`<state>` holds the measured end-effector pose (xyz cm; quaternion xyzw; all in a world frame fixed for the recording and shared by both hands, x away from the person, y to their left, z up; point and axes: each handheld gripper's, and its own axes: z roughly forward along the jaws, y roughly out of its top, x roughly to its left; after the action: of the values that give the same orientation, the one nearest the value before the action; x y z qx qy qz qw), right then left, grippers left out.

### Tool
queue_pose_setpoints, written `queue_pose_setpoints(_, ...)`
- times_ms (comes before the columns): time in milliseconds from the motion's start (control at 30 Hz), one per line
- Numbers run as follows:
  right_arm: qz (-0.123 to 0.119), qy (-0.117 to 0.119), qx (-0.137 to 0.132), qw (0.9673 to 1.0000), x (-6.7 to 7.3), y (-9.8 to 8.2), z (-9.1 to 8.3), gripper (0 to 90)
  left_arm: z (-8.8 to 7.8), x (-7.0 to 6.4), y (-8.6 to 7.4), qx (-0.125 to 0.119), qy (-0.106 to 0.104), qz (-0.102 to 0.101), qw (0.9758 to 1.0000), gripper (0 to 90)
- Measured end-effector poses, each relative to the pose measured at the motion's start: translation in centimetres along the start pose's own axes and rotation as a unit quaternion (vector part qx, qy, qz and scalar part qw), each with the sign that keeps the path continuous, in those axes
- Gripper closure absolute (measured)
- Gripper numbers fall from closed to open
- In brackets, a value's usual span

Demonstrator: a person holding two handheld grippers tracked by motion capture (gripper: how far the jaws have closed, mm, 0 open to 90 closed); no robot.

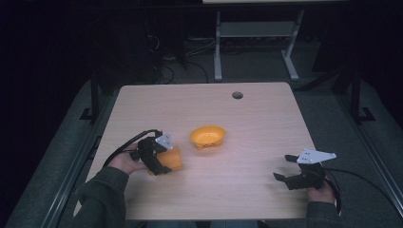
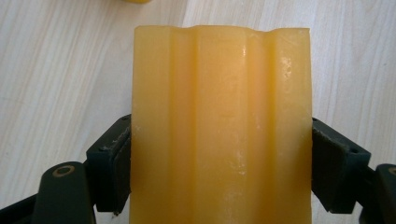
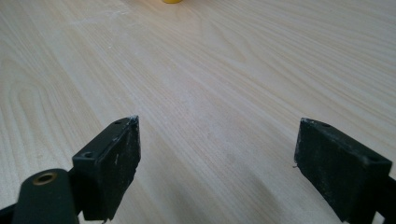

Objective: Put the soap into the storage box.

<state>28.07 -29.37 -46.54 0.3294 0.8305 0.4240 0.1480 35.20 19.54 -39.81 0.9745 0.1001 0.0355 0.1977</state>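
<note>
An orange ridged block lies at the table's left, and my left gripper is shut on it. In the left gripper view the block stands between the two black jaws, which press on its sides. A yellow-orange bowl sits on the table just right of the block, near the middle. My right gripper is open at the table's right front, held by a hand. In the right gripper view its jaws stand wide apart over bare wood, the gripper holding nothing.
The light wooden table has a round cable hole near its far edge. A white desk frame stands on the dark floor beyond it. Cables trail from both grippers over the table's front corners.
</note>
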Motion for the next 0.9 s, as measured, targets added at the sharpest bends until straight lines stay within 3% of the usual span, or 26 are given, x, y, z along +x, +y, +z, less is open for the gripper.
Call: queue_pose_setpoints(900,0.0,0.0,-0.005,1.0,-0.2,-0.1,-0.1,13.8,-0.9,1.4,2.3,0.002,0.007,0.02,0.9998,21.1)
